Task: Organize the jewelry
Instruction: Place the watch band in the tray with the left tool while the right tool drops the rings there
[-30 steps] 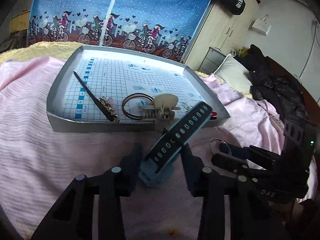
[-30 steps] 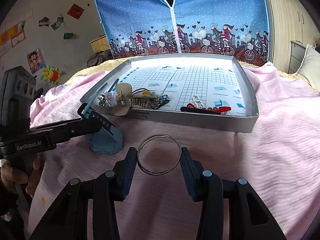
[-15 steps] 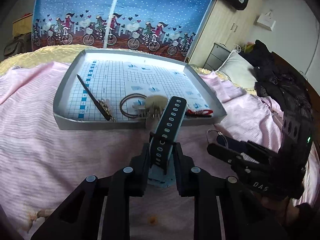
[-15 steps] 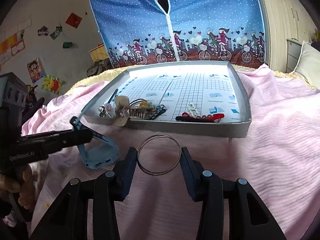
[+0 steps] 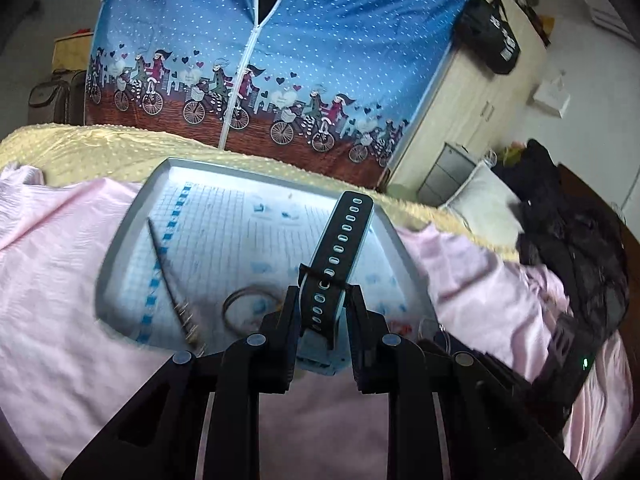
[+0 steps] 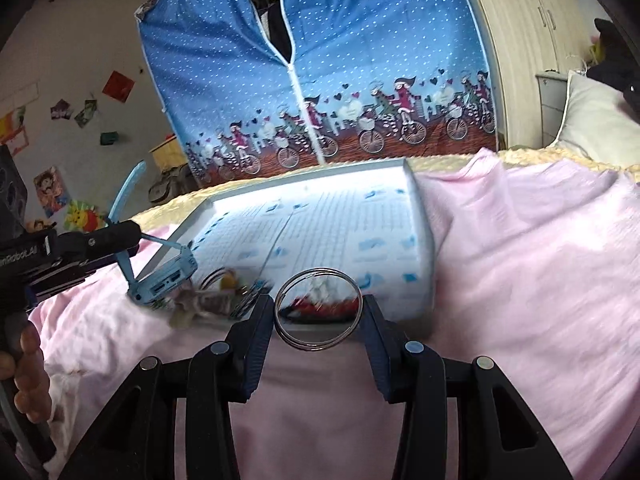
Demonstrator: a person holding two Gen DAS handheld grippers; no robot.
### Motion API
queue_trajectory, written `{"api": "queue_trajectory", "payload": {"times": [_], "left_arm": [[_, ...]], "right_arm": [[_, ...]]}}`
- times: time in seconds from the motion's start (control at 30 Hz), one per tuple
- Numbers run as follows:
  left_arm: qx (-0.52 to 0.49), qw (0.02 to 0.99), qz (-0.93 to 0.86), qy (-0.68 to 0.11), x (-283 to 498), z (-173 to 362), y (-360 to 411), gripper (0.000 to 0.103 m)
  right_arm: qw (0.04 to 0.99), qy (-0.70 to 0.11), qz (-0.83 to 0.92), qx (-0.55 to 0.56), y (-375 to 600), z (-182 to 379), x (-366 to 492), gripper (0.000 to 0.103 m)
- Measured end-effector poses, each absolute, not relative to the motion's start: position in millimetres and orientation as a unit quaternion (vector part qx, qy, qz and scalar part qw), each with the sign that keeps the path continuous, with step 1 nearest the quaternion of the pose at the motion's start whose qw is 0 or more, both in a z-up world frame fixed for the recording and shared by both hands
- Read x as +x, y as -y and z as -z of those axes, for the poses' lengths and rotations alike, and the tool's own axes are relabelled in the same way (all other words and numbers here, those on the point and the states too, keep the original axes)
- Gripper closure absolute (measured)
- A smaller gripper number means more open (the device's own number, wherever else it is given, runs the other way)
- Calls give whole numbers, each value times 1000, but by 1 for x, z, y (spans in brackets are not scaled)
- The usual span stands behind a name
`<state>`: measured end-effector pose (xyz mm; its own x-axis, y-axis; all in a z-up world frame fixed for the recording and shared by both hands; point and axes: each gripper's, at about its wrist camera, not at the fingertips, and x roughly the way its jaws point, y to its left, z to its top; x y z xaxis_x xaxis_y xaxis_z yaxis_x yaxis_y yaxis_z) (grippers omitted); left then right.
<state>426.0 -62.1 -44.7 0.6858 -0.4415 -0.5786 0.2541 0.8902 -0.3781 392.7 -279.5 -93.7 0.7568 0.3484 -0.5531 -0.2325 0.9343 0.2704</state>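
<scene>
A light-blue watch with a black perforated strap (image 5: 340, 248) is clamped in my left gripper (image 5: 322, 320), lifted above the pink bedspread; its blue body (image 6: 164, 278) hangs by the tray's near left corner in the right wrist view. My right gripper (image 6: 318, 314) is shut on a thin silver bangle (image 6: 318, 314), held upright just before the tray's near edge. The grey tray (image 5: 120, 236) with a grid sheet holds a dark hair stick (image 5: 168, 276), brown bangles (image 5: 244, 308) and a red clip (image 6: 320, 304). Motion blurs the tray's contents.
The tray lies on a pink bedspread (image 6: 520, 264) over a yellow blanket (image 5: 80, 144). A blue fabric wardrobe (image 5: 280, 60) stands behind. Dark clothes (image 5: 572, 248) and a white pillow (image 6: 596, 120) are at the right. A hand (image 6: 24, 364) holds the left gripper.
Both grippers have risen and moved toward the tray. The watch, resting on the bedspread a second ago, now hangs lifted in my left gripper. The bangle stays clamped in the right.
</scene>
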Motion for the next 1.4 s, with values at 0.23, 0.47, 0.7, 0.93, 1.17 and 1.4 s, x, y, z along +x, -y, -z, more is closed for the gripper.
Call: {"api": "queue_trajectory", "payload": {"times": [0.23,0.47,0.7,0.93,1.17,1.4], "left_arm": [[-125,904,180,-366,467,59,82,84],[-143,891,162,-399,481,82,76,83],[-140,891,152,-405,477,79,72,78],[-125,903,128,-392,462,68,67,45],[-119,918,110,-362,438,45,54,18],[-80,953,94,-277,391,11,46,2]], "right_arm": [[929,-326,-147,96,278,103,414,61],[922,-341,-145,107,283,111,421,61],[922,-343,-141,108,285,111,423,60],[925,-338,-137,107,284,108,421,49],[939,-304,-132,93,283,86,407,22],[956,-247,-134,85,281,50,379,0]]}}
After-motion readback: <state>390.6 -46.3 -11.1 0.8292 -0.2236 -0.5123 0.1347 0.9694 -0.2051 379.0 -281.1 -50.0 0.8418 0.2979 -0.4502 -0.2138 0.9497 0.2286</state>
